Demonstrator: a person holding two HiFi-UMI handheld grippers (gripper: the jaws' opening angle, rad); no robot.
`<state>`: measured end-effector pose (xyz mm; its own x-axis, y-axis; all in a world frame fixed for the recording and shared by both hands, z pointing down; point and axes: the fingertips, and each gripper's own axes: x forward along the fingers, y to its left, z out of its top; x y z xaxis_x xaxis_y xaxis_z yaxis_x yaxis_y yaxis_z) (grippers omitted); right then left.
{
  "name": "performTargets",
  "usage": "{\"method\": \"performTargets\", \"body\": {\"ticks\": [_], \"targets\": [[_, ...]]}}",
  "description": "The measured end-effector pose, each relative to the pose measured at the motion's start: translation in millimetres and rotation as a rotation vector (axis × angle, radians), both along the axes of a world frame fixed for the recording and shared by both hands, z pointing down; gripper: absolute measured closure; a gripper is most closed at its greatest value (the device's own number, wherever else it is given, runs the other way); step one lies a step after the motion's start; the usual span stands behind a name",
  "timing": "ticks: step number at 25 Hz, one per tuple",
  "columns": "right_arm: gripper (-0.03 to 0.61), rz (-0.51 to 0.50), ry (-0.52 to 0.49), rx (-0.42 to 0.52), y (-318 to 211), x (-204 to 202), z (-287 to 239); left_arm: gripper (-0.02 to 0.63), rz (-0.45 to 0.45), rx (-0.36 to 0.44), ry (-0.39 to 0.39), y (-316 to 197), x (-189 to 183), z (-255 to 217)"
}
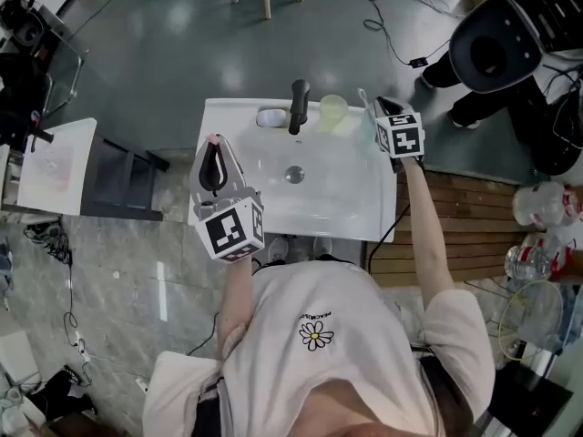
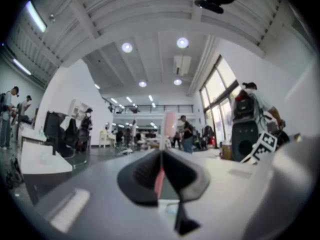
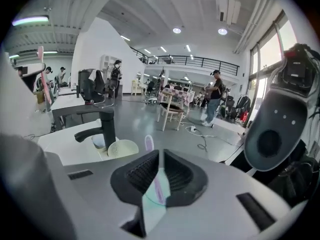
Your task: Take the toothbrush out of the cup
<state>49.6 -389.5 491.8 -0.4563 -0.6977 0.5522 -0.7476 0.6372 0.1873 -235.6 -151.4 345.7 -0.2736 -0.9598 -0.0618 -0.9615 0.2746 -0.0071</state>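
Note:
A pale yellow-green cup stands on the sink's back ledge, right of the black faucet. My right gripper is just right of the cup and shut on a toothbrush with a pale green and lilac handle. In the right gripper view that toothbrush runs up between the closed jaws of the gripper, its head clear of the cup. My left gripper hovers over the sink's left side, shut on a pink toothbrush; this toothbrush points upward in the left gripper view.
The white sink has a drain in the middle of its basin. A black rounded machine and cables lie on the floor at the back right. A wooden platform is at the right, and a white table at the left.

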Motion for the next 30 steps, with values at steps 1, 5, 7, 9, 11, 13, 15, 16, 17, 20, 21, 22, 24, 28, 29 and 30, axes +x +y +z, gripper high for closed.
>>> {"method": "performTargets", "body": {"ticks": [1,5,7,9,11,13,15,16,17,20,21,22,24,28,29,30], "targets": [[0.512,-0.012,0.006,-0.030,1.0,-3.0,8.6,0.592,0.002,0.000,0.002,-0.4,-0.5,-0.1],[0.447,-0.009,0.029,-0.091,-4.6,-11.0,35.7,0.592,-0.007,-0.004,0.005,1.6,-6.6,1.6],[0.469,0.008,0.038,-0.087,-9.2,-11.6,41.5,0.592,-0.018,-0.013,0.011,4.0,-11.5,5.3],[0.495,0.004,0.048,-0.089,-9.9,-13.5,44.9,0.592,-0.030,-0.020,0.018,6.8,-16.5,7.9],[0.497,-0.011,0.065,-0.094,-9.6,-16.6,47.9,0.592,-0.041,-0.022,0.021,8.9,-20.9,8.3],[0.502,-0.014,0.080,-0.093,-11.1,-18.2,50.2,0.592,-0.051,-0.024,0.022,9.8,-24.6,8.8],[0.545,-0.006,0.084,-0.087,-12.7,-17.2,50.1,0.592,-0.058,-0.026,0.027,9.9,-27.1,10.4],[0.546,-0.002,0.081,-0.085,-12.9,-16.4,49.3,0.592,-0.060,-0.027,0.030,9.6,-27.9,11.4],[0.546,0.001,0.076,-0.082,-12.9,-15.6,47.9,0.592,-0.061,-0.027,0.034,9.2,-28.5,12.3],[0.548,0.006,0.074,-0.052,-12.4,-11.8,38.6,0.592,-0.061,-0.024,0.041,7.8,-28.2,13.9],[0.548,0.007,0.071,-0.037,-11.8,-10.7,32.8,0.592,-0.059,-0.023,0.041,7.6,-27.3,13.7],[0.548,0.008,0.062,-0.020,-10.8,-9.9,25.2,0.592,-0.056,-0.022,0.041,7.4,-26.2,13.1],[0.548,0.011,0.029,0.021,-8.5,-8.7,4.0,0.592,-0.045,-0.017,0.039,5.3,-23.4,11.2],[0.548,0.017,-0.040,0.145,0.5,-6.3,-53.7,0.592,-0.009,0.003,0.040,-5.6,-16.1,6.0],[0.548,0.016,-0.055,0.186,4.8,-6.3,-70.7,0.592,0.000,0.007,0.041,-8.6,-14.3,4.6],[0.548,0.014,-0.067,0.232,10.3,-6.5,-88.5,0.592,0.009,0.012,0.042,-11.2,-12.5,3.0]]}}
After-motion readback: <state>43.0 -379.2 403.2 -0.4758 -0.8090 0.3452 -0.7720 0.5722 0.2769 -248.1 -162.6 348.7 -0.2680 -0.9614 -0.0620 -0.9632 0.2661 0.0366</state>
